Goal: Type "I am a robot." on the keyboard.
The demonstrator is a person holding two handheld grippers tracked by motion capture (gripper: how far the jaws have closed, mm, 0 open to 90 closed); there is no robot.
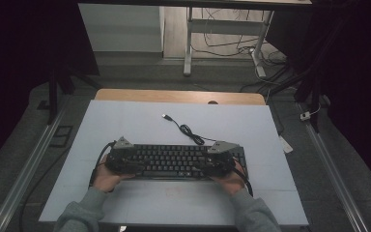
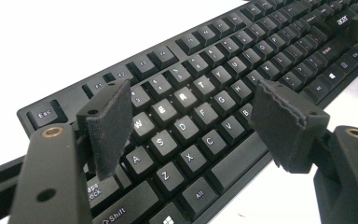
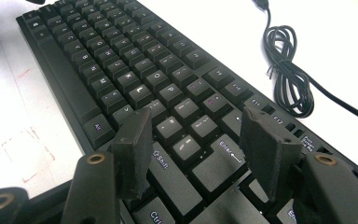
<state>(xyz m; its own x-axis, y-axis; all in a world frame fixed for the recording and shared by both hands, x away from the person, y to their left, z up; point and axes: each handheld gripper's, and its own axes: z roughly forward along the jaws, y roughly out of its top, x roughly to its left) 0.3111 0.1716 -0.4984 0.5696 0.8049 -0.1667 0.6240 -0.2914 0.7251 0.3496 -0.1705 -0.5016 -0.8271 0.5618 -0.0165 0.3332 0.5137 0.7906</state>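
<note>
A black keyboard (image 1: 174,161) lies flat on the white mat, near its front. Its cable (image 1: 188,129) runs back in a small coil to a loose USB plug (image 1: 165,116). My left gripper (image 1: 125,162) hovers over the keyboard's left end. In the left gripper view it (image 2: 193,112) is open, with its pads apart above the letter keys (image 2: 177,100) and nothing between them. My right gripper (image 1: 215,162) hovers over the right end. In the right gripper view it (image 3: 198,140) is open above the Enter and Shift keys (image 3: 223,154). The coiled cable (image 3: 286,70) lies beyond the keyboard.
The white mat (image 1: 125,121) covers a wooden table whose bare far edge (image 1: 174,95) shows. Behind it stand the legs of a desk (image 1: 188,43) with cables on the floor. Metal rails (image 1: 29,159) run along both sides of the table.
</note>
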